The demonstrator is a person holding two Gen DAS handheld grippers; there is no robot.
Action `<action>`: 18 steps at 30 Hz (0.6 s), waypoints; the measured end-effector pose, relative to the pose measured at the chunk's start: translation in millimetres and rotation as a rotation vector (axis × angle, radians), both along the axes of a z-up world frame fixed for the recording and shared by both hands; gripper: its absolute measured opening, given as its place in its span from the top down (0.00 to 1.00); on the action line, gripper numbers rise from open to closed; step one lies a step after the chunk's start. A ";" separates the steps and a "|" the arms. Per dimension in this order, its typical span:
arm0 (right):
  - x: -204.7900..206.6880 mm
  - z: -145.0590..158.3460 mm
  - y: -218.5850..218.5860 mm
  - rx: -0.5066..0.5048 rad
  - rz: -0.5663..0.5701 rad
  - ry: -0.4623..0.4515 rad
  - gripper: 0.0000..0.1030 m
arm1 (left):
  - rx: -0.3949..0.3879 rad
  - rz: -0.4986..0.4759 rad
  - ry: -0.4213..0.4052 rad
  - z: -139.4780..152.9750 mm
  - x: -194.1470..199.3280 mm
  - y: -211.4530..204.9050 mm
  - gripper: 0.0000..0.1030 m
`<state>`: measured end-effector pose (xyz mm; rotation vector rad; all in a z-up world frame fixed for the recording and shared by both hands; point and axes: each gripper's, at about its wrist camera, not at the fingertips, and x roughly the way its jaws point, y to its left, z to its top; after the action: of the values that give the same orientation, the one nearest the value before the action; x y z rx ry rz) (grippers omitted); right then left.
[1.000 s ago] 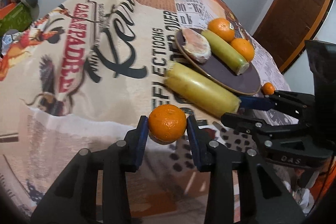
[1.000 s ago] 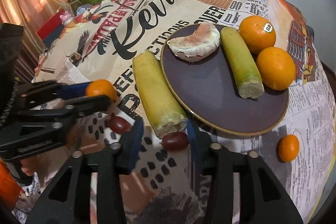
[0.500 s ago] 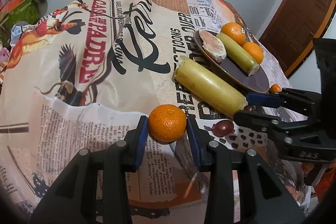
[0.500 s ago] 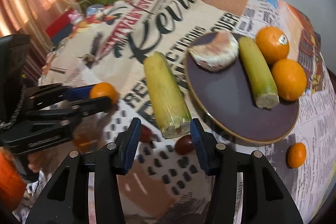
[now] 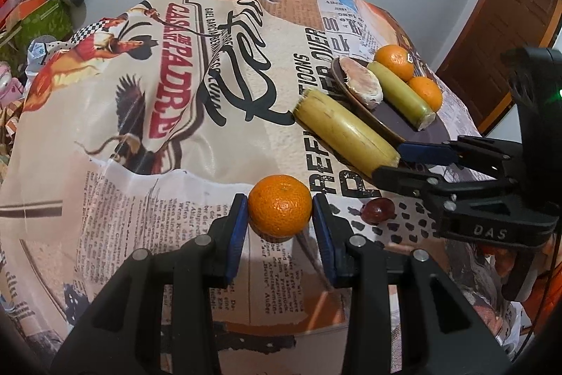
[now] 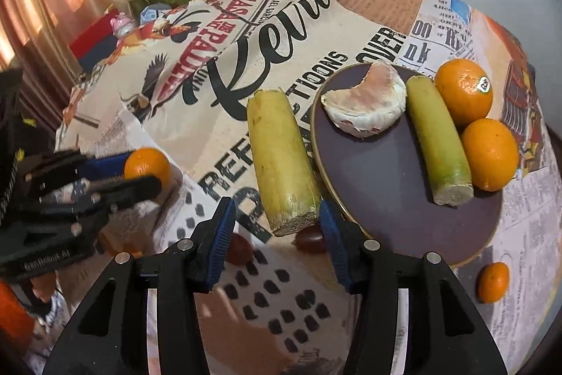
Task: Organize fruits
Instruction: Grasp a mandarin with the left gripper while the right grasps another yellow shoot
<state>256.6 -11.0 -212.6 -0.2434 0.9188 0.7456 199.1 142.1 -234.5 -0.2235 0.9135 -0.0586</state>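
Two grippers under my control. Left gripper [image 5: 280, 223] clamped on mandarin [image 5: 280, 207], held above printed tablecloth [image 5: 140, 136]. Right gripper [image 6: 275, 227]: jaws opening, straddling cut end of yellow cane piece [image 6: 281, 160], pads not touching. Dark plate [image 6: 386, 195] further right carries pomelo segment [image 6: 365, 104], green cane piece [image 6: 435, 139], two oranges [image 6: 463, 90].

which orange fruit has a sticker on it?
The far orange on the plate, beside the green stalk; white sticker on top. The others look bare.

Soft, even indoor light, strong fisheye bending, dark vignetted corners, slight blur low down.
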 end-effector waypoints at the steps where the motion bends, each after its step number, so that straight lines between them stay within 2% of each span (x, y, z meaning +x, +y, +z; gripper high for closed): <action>1: 1.2 0.0 2.8 0.004 0.000 0.007 0.53 | 0.002 -0.001 -0.002 0.3 -0.3 -0.4 0.64; 8: 1.3 7.2 30.1 -0.027 0.085 -0.021 0.56 | 0.049 0.014 -0.018 4.1 -0.8 1.4 0.64; 14: 21.0 7.5 51.5 -0.061 0.072 -0.048 0.55 | 0.060 0.055 -0.037 8.3 0.7 18.9 0.64; 18: 36.7 2.9 59.1 -0.064 0.058 -0.019 0.55 | 0.060 0.075 -0.039 8.0 5.3 29.8 0.64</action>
<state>293.4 48.1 -209.7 -0.3347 0.9216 0.7669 204.4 171.9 -226.6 -0.2003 0.8659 0.0335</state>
